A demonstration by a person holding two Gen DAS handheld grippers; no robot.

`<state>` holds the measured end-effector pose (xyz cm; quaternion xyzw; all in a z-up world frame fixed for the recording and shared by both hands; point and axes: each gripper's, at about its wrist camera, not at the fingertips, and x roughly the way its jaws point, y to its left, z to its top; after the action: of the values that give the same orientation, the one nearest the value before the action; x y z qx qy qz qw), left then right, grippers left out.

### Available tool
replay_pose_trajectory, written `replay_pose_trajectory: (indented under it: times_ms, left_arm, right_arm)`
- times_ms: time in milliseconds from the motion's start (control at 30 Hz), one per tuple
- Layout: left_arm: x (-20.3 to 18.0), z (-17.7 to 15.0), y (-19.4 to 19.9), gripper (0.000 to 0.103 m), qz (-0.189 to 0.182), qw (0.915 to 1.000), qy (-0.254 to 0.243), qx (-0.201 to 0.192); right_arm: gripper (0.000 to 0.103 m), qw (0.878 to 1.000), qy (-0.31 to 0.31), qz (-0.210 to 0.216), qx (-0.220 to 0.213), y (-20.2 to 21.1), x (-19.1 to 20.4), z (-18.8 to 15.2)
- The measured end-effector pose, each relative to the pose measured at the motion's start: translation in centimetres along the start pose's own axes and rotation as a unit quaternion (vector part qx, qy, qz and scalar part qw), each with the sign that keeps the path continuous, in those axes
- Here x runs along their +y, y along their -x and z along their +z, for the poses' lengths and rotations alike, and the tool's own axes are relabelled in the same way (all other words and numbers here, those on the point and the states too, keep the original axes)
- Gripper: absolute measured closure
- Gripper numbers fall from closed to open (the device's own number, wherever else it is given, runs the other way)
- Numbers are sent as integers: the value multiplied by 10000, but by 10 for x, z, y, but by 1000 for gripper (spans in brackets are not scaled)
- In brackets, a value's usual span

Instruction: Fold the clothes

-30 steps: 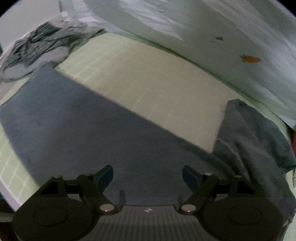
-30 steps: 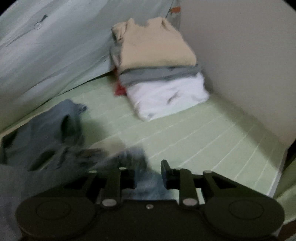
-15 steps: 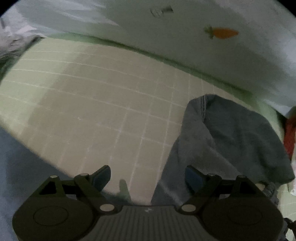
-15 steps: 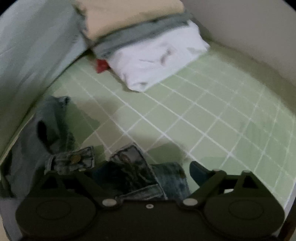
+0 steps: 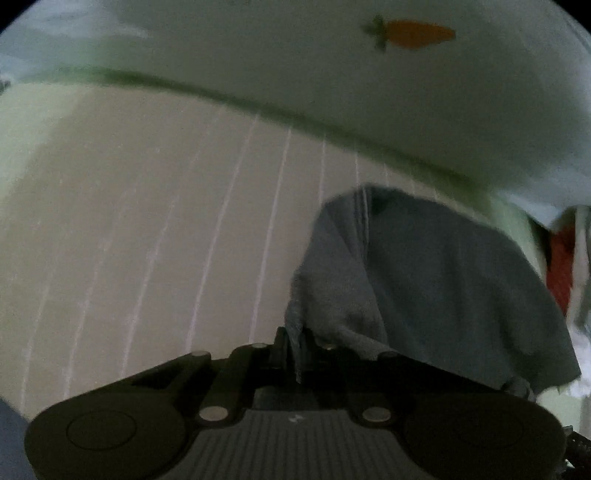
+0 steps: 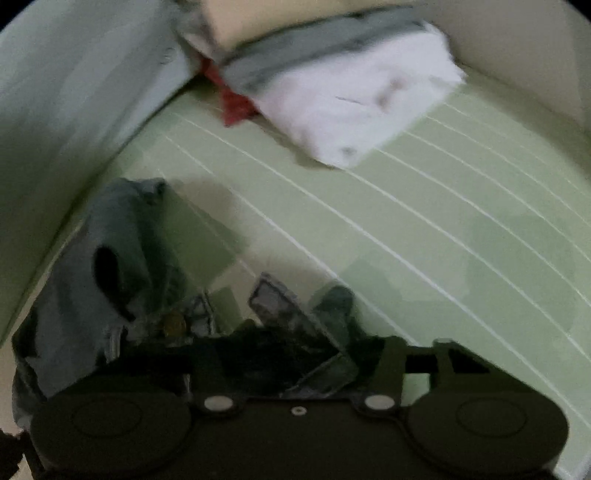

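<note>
Pale green sheet (image 6: 424,229) with thin white lines covers the bed under me, and a light cover with a carrot print (image 5: 410,34) rises behind it. In my left hand the fingers (image 5: 295,343) are pinched together on an edge of the jeans (image 5: 424,280), whose grey-blue cloth bunches up just past them on the right. In my right hand the fingers (image 6: 295,365) are closed onto the waistband end of the same jeans, with the metal button (image 6: 174,324) just to the left. A stack of folded clothes (image 6: 351,85) sits well apart at the far end of the bed.

To do this step well, I judge I should keep both grips firm, lift evenly so the cloth hangs straight, then lay it flat on open sheet before making a crease. Pulling unevenly would likely twist a leg.

Much is unclear. Both views are dim and smeared. My right fingertips are buried in dark denim, so how much cloth they hold is hard to say. Most of the jeans lies outside both views, and I cannot tell which part my left fingers grip.
</note>
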<state>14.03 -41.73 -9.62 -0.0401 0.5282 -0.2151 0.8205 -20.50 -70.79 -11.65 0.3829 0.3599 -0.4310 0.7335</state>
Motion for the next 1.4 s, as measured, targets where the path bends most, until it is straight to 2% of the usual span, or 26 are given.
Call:
replay_pose_trajectory:
  times_ms: [33,133,200,300,367,467,500,567,633,667,700,733,767,833,900,1000,1133,1400]
  left_arm:
    - [-1,11,5,97,-1,9998,46,-189]
    - [-3,44,24,97,-9,9966,160,-803]
    - [-9,59,61,97,-33,9903,113,-1385]
    - [-16,61,126,97,-127,9772,27,-2117]
    - [-18,41,162,97,-207,9732,-146,-2286]
    - [-19,-12,166,95,-238,9845,-334,-1708]
    - [-14,-33,153,93,-179,9907,-249,-1324]
    - [-2,-73,120,91,76,9990,3,-433]
    - [14,-104,97,91,443,9985,294,98]
    - [23,-109,90,89,511,9971,513,246]
    - [33,-111,89,86,491,9952,788,293]
    - [44,-109,91,78,419,9928,1101,211]
    - [49,-107,93,68,390,9916,1231,59]
    - [54,-100,98,60,423,9904,1294,-244]
    - [51,-80,93,54,562,9908,1169,-392]
    - [46,-52,85,43,632,9916,990,-546]
    - [44,-25,76,31,570,9935,766,-625]
    - [33,34,2,30,643,9955,586,-368]
  right_arm:
    - [76,9999,96,49,-114,-2,7,8]
    - [78,9973,303,279,-616,1,32,39]
    - [79,9914,477,556,-1082,18,54,61]
    - [79,9763,651,1013,-1797,63,77,80]
    - [79,9665,741,1052,-2219,92,77,79]
    - [78,9592,868,701,-2599,116,59,68]
    - [78,9608,919,465,-2575,112,48,64]
    - [77,9699,1104,-137,-2168,92,23,51]
    - [67,9765,1275,-617,-1621,71,1,38]
    - [64,9778,1358,-856,-1344,60,-10,31]
    - [54,9806,1272,-904,-1188,57,-21,23]
    - [45,9833,1131,-811,-1169,60,-30,16]
    - [43,9854,1004,-694,-1188,65,-38,9]
    - [30,9867,972,-612,-1147,69,-43,-1]
    - [22,9890,881,-544,-1055,68,-42,-4]
    - [21,9927,747,-426,-849,57,-36,-1]
    - [12,9932,697,-484,-799,51,-29,-4]
    - [10,9938,565,-686,-665,40,-31,-2]
